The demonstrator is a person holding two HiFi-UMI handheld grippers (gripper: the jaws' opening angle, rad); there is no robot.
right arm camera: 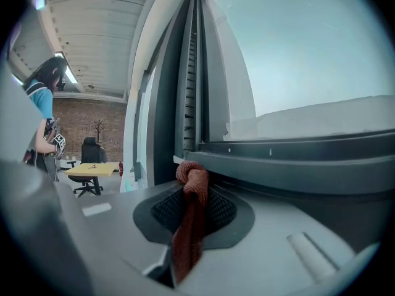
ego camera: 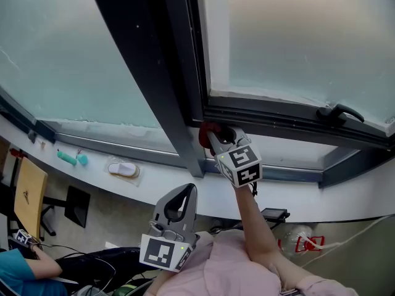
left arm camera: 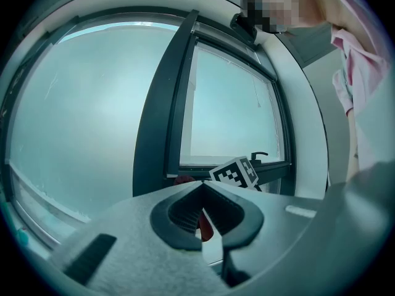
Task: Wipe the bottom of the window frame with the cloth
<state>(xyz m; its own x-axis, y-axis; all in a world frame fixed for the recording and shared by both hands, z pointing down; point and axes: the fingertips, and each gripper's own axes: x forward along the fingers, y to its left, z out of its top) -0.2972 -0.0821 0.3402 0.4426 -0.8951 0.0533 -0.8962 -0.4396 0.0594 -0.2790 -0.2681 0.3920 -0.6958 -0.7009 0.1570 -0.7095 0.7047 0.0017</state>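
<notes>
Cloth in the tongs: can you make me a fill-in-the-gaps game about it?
The right tongs are shut on a ___ knitted cloth.
The cloth sits at the ___ left corner of the dark window frame.
The left tongs are shut and hold ___.
Missing words: red; bottom; nothing.

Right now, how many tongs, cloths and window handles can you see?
Tongs: 2, the left tongs shut on nothing, the right tongs shut on the cloth.
Cloth: 1, red.
Window handle: 1, dark.
Total: 4.
</notes>
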